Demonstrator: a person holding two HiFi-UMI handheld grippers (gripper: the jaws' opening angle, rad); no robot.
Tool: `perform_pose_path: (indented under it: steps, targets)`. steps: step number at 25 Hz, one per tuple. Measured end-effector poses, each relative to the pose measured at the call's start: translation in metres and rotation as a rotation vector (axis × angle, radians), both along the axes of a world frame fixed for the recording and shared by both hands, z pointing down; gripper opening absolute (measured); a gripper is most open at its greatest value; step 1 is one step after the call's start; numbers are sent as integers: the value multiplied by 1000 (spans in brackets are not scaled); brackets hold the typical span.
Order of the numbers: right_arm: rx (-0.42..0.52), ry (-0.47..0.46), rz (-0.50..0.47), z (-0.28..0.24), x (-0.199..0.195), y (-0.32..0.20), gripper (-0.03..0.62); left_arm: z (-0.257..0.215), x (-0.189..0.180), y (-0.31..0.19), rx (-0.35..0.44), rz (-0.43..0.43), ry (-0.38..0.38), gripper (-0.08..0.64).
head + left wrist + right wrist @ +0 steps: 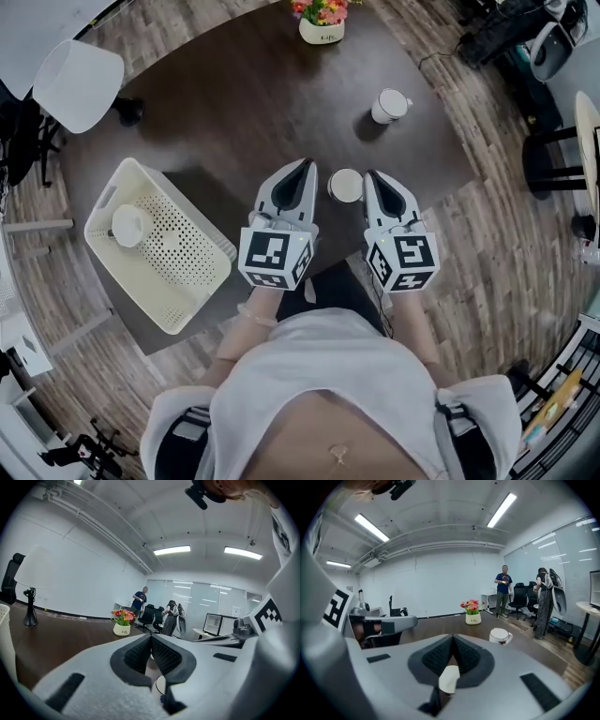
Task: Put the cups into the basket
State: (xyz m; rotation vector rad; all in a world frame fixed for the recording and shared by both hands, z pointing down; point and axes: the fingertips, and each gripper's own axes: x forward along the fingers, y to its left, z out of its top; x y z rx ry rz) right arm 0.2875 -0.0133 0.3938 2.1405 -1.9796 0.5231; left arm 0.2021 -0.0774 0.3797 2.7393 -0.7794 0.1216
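White cup [345, 185] sits on the dark table [234, 112] just between my left tongs [304, 167] and right tongs [371, 176], both pairs pressed together, gripping nothing.

Open table ahead, one cup in the gap between the grippers

The near cup [345, 185] stands between the left gripper [304, 166] and right gripper [373, 176], just beside both tips, filling the space between them. Beyond it the table [234, 103] is bare wood across the middle. The far cup [389, 105] stands well apart at the right rear with room all round. A flower pot [322, 23] sits at the far edge. The strip between the left gripper and the basket [202, 272] is bare. The basket's mouth is open upward; a third cup [128, 225] takes its far-left part, the rest is free. A lamp [80, 84] stands past the basket.
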Motion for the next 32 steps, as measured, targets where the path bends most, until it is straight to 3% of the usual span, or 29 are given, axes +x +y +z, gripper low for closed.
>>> perform_pose_path:
  steps: [4,6,7,11,16,23,32]
  targets:
    - [-78,13,-48,12,2,-1,13,5,3,-1,-14,1,-4,11]
    - [-142,18,-117,20,-5,-5,207,7,3,-2,-20,-2,-6,11]
    - [-174,19,-153,24,-10,-6,270,8,3,-4,-25,-5,-6,11]
    - [-262,35,-298,37,-22,-10,407,14,3,-7,-38,-15,-10,11]
    - [-399,52,-476,61,-37,-6,434,25,-2,-9,-68,-31,-19,11]
    - [-492,51,-484,85,-37,-7,434,46,-12,-14,-118,-54,-37,11]
    - [-597,70,-564,116,-37,-4,434,78,-11,-13,-195,-80,-42,11]
